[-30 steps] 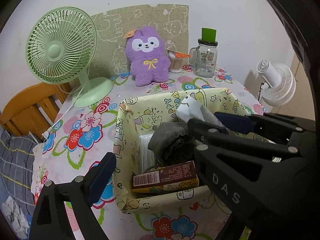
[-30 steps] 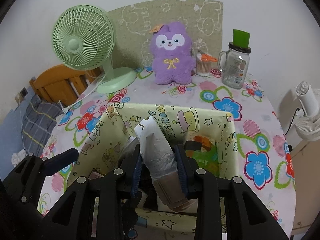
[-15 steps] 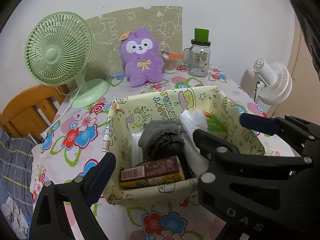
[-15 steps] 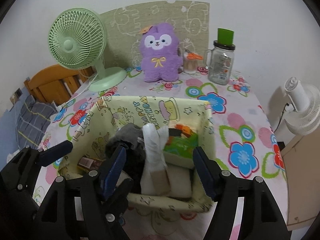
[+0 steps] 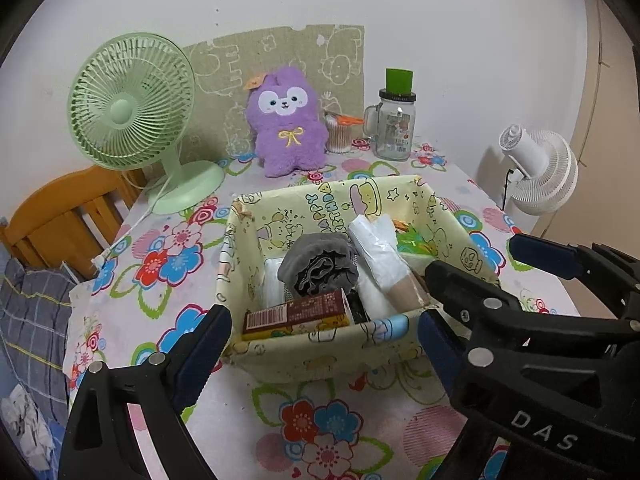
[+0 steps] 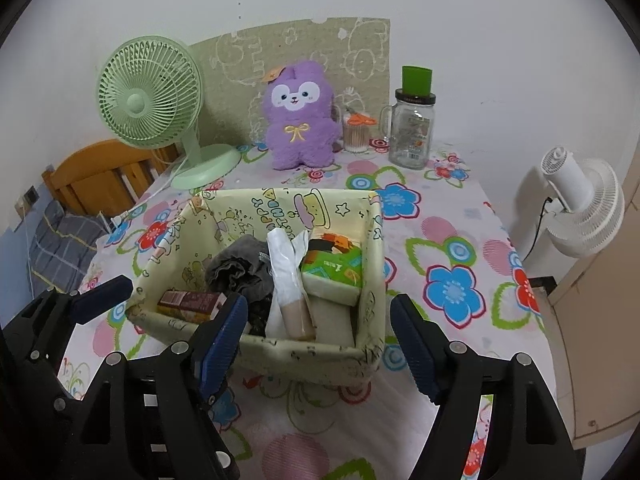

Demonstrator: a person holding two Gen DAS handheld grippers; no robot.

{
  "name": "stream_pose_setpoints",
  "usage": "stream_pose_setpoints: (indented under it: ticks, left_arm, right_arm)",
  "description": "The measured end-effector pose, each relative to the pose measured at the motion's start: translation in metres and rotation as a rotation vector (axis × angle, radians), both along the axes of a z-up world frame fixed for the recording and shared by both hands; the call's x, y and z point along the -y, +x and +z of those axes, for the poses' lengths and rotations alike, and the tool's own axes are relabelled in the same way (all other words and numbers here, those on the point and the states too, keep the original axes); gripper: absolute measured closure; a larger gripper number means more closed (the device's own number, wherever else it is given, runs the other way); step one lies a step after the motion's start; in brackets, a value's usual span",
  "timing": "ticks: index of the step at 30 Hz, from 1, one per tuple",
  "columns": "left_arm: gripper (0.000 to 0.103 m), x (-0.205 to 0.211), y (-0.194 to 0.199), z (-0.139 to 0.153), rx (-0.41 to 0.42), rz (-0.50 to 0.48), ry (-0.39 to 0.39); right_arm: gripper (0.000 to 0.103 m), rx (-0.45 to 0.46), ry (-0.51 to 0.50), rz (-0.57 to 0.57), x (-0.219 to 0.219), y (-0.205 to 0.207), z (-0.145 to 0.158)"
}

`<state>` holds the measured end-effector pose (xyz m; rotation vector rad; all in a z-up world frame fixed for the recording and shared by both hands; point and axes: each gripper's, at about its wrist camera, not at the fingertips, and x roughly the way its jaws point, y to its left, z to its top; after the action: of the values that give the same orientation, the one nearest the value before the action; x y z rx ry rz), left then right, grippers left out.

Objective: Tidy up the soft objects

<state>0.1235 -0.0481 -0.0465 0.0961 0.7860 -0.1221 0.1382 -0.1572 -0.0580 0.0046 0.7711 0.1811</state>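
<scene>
A pale yellow cartoon-print fabric basket point(image 6: 372, 236) is sitting on the flowered surface point(image 6: 452, 240). Inside, a white plastic-bag roll point(image 6: 286, 268) is leaning upright at the middle, a crumpled grey cloth point(image 6: 236, 266) is lying just left of it, and a green tissue pack point(image 6: 334, 266) is resting on its right.

My left claw point(image 5: 324, 336) hangs open before the fabric basket point(image 5: 320, 350); my right claw point(image 5: 472, 276) is open beside it.
</scene>
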Motion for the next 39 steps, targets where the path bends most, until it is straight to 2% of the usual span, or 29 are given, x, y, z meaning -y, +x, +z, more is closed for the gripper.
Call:
stream_pose_setpoints:
  ticks: [6,15,39]
  left_arm:
    - [0.004,-0.002,-0.017,0.007,0.023,0.003,-0.007]
    - [0.000,-0.014,-0.040,0.014,0.049,0.035,-0.021]
    - [0.000,-0.029,-0.100,0.026,0.086,0.093,-0.035]
  right_arm:
    - [0.022,0.027,-0.008,-0.010,0.003,-0.018,0.008]
    - [0.021,0.076,0.001,-0.034,0.007,-0.048,0.016]
    - [0.016,0.164,0.010,-0.085,0.020,-0.116,0.025]
